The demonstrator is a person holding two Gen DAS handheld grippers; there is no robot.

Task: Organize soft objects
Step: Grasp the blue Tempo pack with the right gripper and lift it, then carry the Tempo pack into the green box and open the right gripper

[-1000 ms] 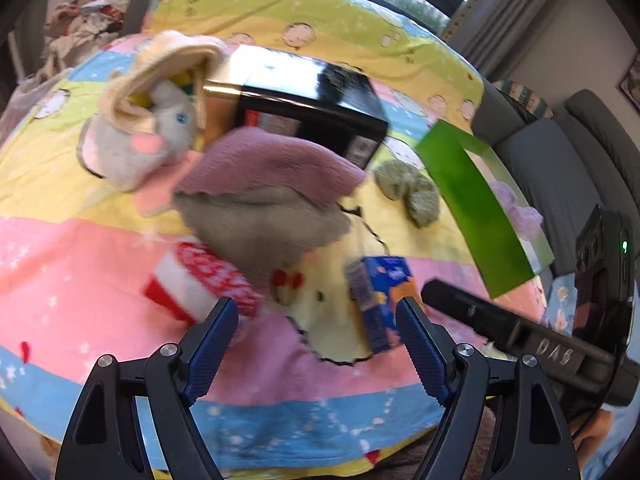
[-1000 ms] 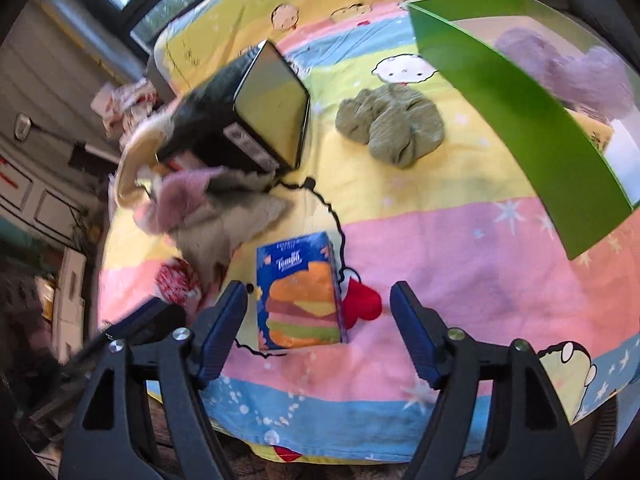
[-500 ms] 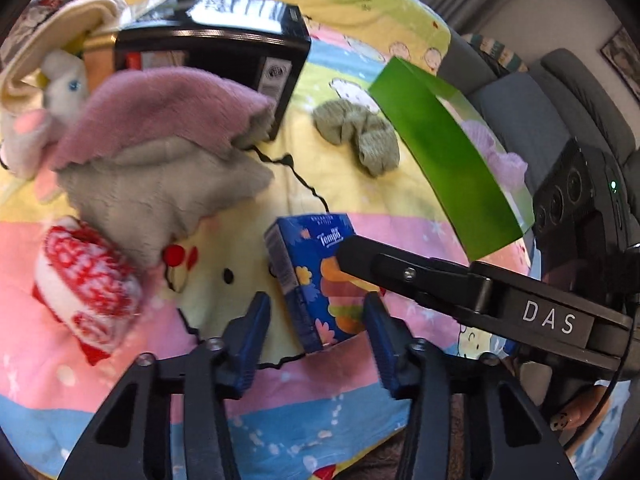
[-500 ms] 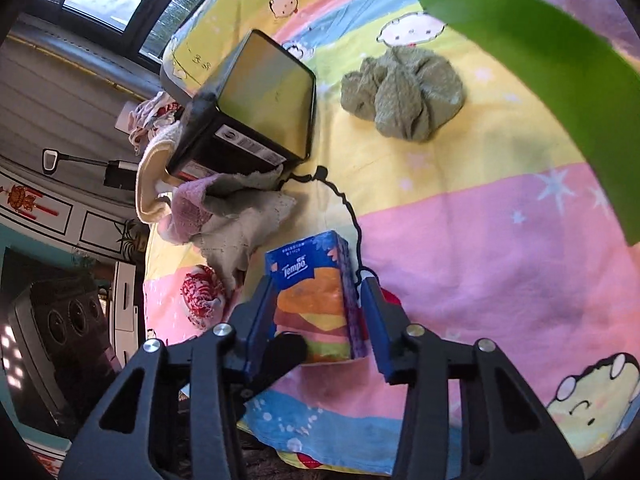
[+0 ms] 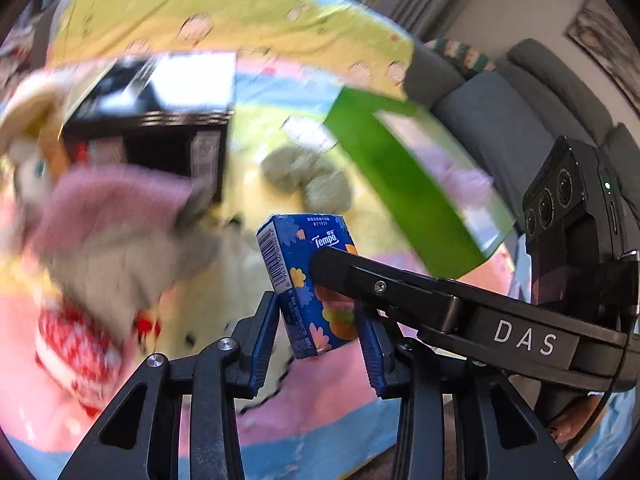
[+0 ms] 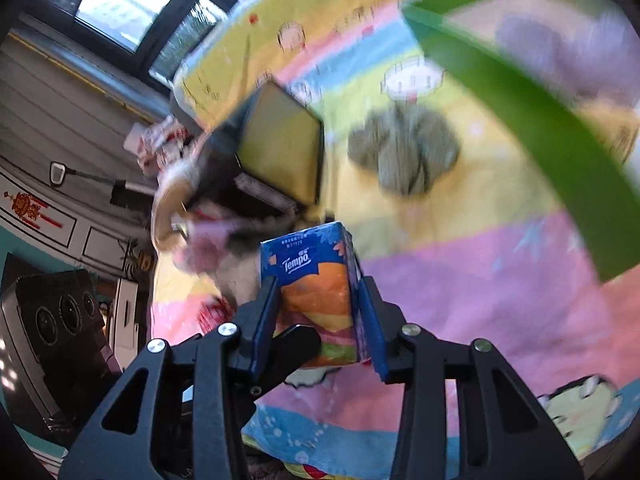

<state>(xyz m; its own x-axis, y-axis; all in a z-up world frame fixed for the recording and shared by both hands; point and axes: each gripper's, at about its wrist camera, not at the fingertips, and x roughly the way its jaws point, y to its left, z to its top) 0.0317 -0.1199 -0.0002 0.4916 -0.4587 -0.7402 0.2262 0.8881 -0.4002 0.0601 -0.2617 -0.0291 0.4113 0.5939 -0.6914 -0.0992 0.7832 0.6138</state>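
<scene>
A: Where's your tissue pack right now?

B: The blue Tempo tissue pack (image 6: 316, 292), a soft plastic-wrapped block with a burger print, sits between the blue ribbed pads of your right gripper (image 6: 318, 320). Its jaws have just been closing and now press both long sides of the pack.

A: And your left gripper?

B: Your left gripper (image 5: 318, 338) has also just been closing around the same pack (image 5: 304, 280), at its lower end; its left pad meets the barcode side, but the right gripper's black finger hides the other pad, so that contact can't be told.

A: What's beyond your fingers?

B: Ahead of your right gripper lies a crumpled grey-green knit cloth (image 6: 402, 152) on the striped cartoon-print blanket (image 6: 480, 280). Ahead and to its left is a glossy black box (image 6: 280, 148); ahead and to the right, a green bin (image 6: 540, 140) with smooth flat walls. Left of your left gripper, fuzzy pink and grey cloths (image 5: 116, 224) are heaped above a red-and-white knit piece (image 5: 72, 344).
</scene>
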